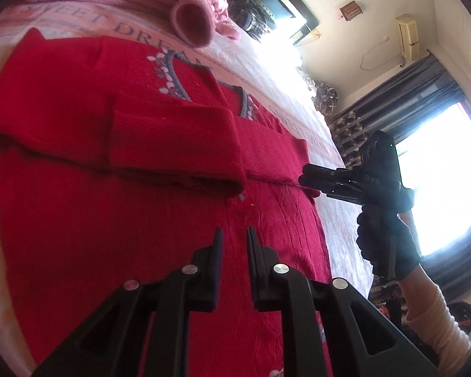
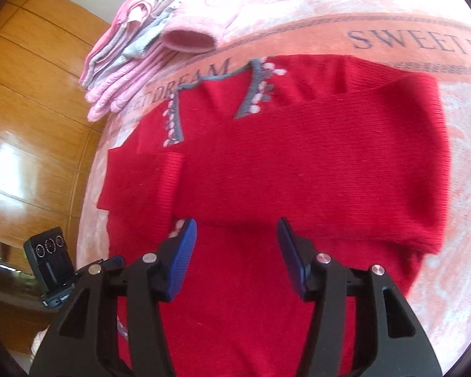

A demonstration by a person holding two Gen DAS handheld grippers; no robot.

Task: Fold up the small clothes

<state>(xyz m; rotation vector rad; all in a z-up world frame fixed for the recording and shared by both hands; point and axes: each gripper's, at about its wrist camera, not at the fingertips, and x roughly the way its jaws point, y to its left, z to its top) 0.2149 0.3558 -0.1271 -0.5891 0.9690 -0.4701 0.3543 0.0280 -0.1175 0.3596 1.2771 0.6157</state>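
Note:
A red knit sweater (image 1: pixel 141 207) with grey neckline trim lies flat on the bed, both sleeves folded across its body. My left gripper (image 1: pixel 234 231) hovers over the lower body of the sweater; its jaws stand a narrow gap apart with nothing between them. My right gripper (image 2: pixel 236 224) is wide open, its blue pads (image 2: pixel 182 257) just above the folded sleeve (image 2: pixel 298 188) and holding nothing. In the left wrist view the right gripper (image 1: pixel 303 178) sits at the sweater's right edge, held by a gloved hand (image 1: pixel 389 242).
The pink blanket (image 2: pixel 376 28) printed "SWEET DREAM" covers the bed. A stack of folded pink and grey clothes (image 2: pixel 135 50) lies beyond the sweater's neckline. A wooden wardrobe (image 2: pixel 31 94) stands beside the bed. A bright window with dark curtains (image 1: pixel 402 116) is on the other side.

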